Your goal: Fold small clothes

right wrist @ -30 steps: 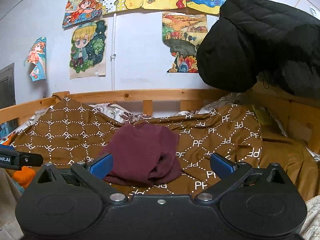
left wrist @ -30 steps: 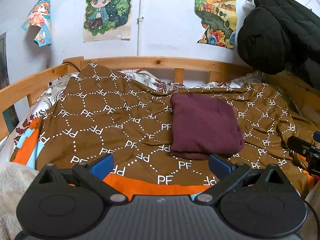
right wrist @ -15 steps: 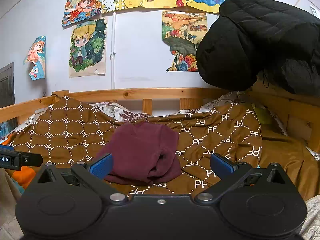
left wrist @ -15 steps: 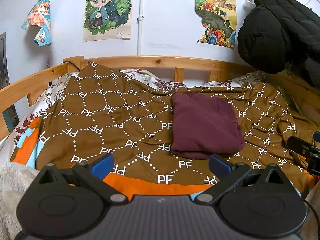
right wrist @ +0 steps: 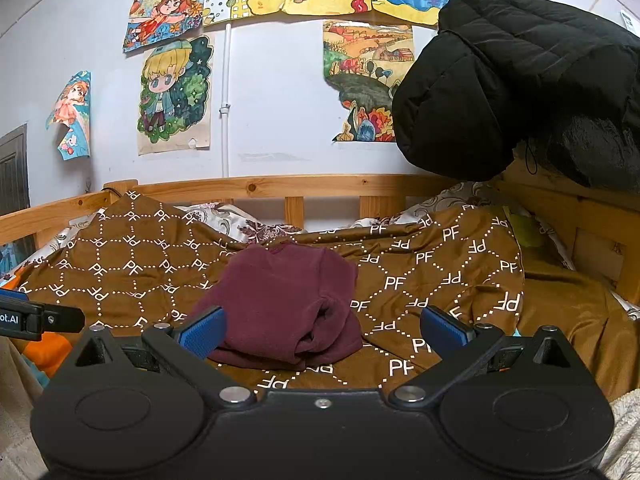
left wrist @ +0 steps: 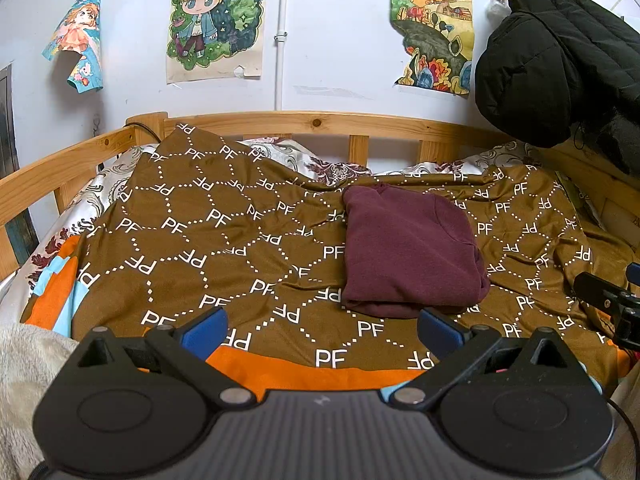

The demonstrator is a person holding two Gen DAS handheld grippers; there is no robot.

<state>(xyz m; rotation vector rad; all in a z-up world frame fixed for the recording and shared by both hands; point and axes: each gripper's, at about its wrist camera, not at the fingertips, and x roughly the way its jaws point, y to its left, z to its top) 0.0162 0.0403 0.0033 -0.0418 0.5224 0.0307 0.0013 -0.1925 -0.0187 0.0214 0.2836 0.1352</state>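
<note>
Dark maroon knit garment (left wrist: 408, 256) lies folded into a compact rectangle on the brown "PF"-patterned bedspread (left wrist: 224, 240), centre-right of the left wrist frame and centre of the right wrist frame. Fold looks mostly done. The near right corner bulges and curls open in the right wrist view, so the stack isn't flat there.

Left gripper (left wrist: 320, 326): jaws spread wide, holding nothing, low in frame, short of the garment's near edge. Right gripper (right wrist: 322, 326): jaws also wide apart and empty; its left blue pad (right wrist: 202, 330) overlaps the garment's near-left corner in the picture, but I can't tell if it touches.

Judgement: the step in hand is release and tidy, or one last fold.
- Go for the loose curled corner first, pinching all layers, not just the top one.
- Press flat along the near edge and keep the stack square.
- Don't snag the bedspread; it's wrinkled right beside the garment and will drag with it.

Beyond that: wooden slatted bed rail (left wrist: 320, 122) across the middle, black puffer jacket (left wrist: 560, 56) hanging upper right, cartoon posters (left wrist: 218, 20) on the white wall.
</note>
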